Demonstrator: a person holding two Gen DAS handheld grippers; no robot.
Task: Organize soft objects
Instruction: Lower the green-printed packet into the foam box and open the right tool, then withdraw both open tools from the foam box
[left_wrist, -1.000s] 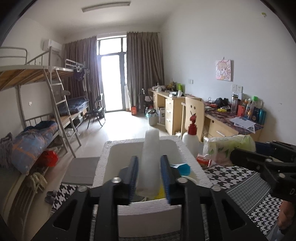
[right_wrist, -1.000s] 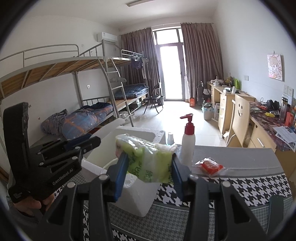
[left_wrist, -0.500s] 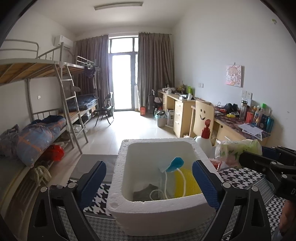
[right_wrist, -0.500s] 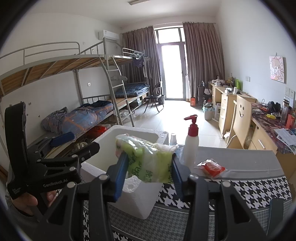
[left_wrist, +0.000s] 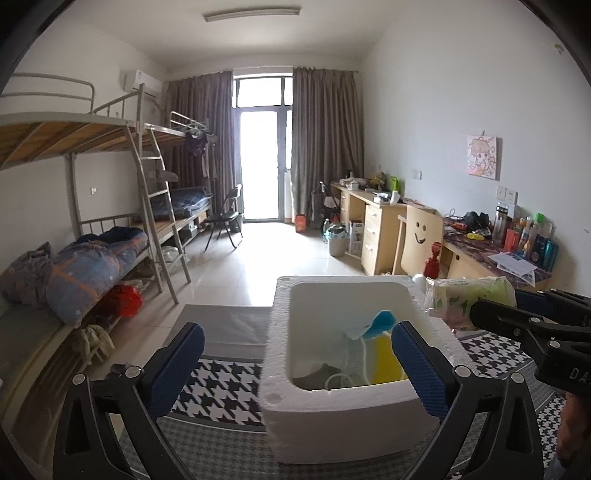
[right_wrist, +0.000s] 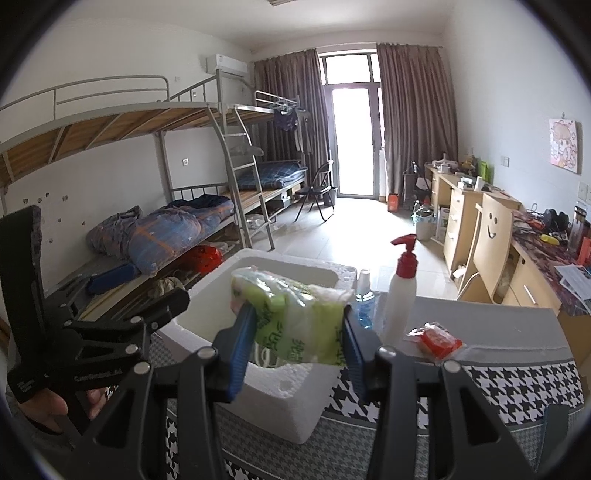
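Green-and-white plastic-wrapped soft tissue pack (right_wrist: 295, 317) sits clamped between the blue pads of the right hand-held gripper (right_wrist: 295, 334), held in the air over the near right corner of the white foam box (right_wrist: 284, 395) that stands on the houndstooth-patterned desk (right_wrist: 517, 384). The pads press on the pack's two short sides, and the wrapper bulges and wrinkles between them, which suggests a light, squashy load that gives under pressure; its glossy film looks slippery, so a grip across the middle of the body, as here, seems safer than one on a loose corner of the wrap. It appears neither fragile nor heavy, and should drop into the box without harm.

The left hand-held gripper (left_wrist: 295, 369) stands wide apart and holds nothing, its fingers straddling the near left part of the box from the front. Inside the box, in the left wrist view, lie a blue-and-white rounded piece (left_wrist: 375, 322), a yellow item (left_wrist: 384, 363), a white cord (left_wrist: 338, 380) and something grey at the bottom (left_wrist: 319, 371); what they are cannot be told.

On the desk to the right of the box stand a white pump bottle with a red top (right_wrist: 402, 288) and a small clear bottle of blue liquid (right_wrist: 365, 299), with a small red packet in clear wrap (right_wrist: 436, 338) lying just beyond them. Judging by the pack's place above the rim, it is the next soft thing bound for the box.
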